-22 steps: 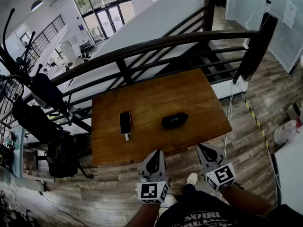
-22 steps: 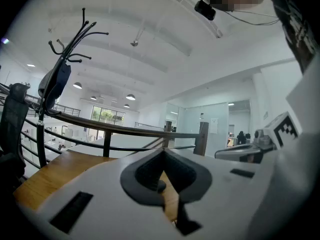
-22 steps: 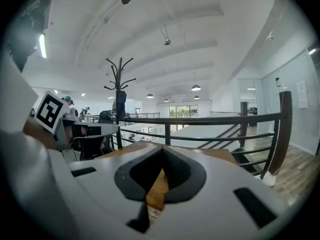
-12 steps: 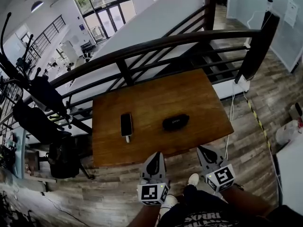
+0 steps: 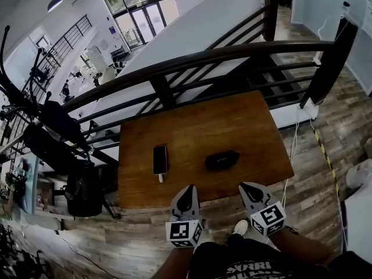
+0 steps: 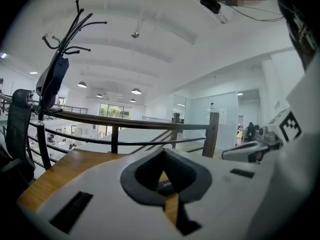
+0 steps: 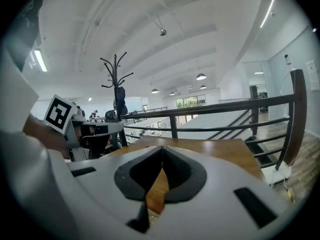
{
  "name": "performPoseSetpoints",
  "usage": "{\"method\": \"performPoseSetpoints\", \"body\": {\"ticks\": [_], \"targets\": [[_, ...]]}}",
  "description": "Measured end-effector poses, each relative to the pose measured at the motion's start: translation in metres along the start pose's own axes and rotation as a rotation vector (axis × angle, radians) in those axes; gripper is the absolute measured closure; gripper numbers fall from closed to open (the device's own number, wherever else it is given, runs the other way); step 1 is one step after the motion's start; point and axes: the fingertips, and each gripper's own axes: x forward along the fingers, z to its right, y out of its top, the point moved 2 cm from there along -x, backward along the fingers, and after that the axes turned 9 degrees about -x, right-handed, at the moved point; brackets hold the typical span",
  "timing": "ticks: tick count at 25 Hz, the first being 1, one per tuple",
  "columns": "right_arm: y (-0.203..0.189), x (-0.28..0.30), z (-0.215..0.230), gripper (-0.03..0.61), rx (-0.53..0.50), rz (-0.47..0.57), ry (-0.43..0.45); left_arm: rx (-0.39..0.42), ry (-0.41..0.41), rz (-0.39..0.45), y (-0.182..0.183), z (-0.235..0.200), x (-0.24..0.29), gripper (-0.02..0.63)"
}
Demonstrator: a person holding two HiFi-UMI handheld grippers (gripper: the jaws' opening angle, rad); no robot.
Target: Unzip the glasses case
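Both left claw (image 5: 187, 188) and right claw (image 5: 247, 185) stay pressed together; glasses case (image 5: 221, 160) lies untouched.

L tool (image 5: 186, 191) & R tool (image 5: 247, 186) side by side, jaws together.

Square wooden table (image 5: 232, 127) on a plank floor, w/ two items on top: black phone (image 5: 159, 159) lying flat at left, dark glasses case (image 5: 221, 160) to its right, apart, both nr the front edge.
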Motion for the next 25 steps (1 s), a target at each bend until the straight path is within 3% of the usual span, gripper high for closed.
{"method": "performPoseSetpoints", "body": {"ticks": [5, 8, 12, 17, 21, 25], "targets": [[-0.020, 0.023, 0.015, 0.580, 0.054, -0.054, 0.024, 0.022, -0.005, -0.056, -0.003, -0.013, 0.042, 0.609], [-0.029, 0.041, 0.013, 0.580, 0.084, -0.086, 0.022, 0.001, -0.070, -0.120, -0.005, -0.023, 0.075, 0.609], [-0.049, 0.071, 0.006, 0.580, 0.103, -0.144, -0.011, -0.033, -0.195, -0.233, -0.029, -0.037, 0.120, 0.609], [-0.074, 0.122, 0.012, 0.580, 0.143, -0.221, -0.122, -0.030, -0.347, -0.365, -0.056, -0.055, 0.180, 0.609], [-0.097, 0.154, 0.004, 0.580, 0.189, -0.313, -0.152, -0.099, -0.567, -0.583, -0.092, -0.048, 0.212, 0.609], [-0.122, 0.184, -0.003, 0.578, 0.238, -0.397, -0.161, -0.031, -0.722, -0.726, -0.119, -0.039, 0.246, 0.609]]}}
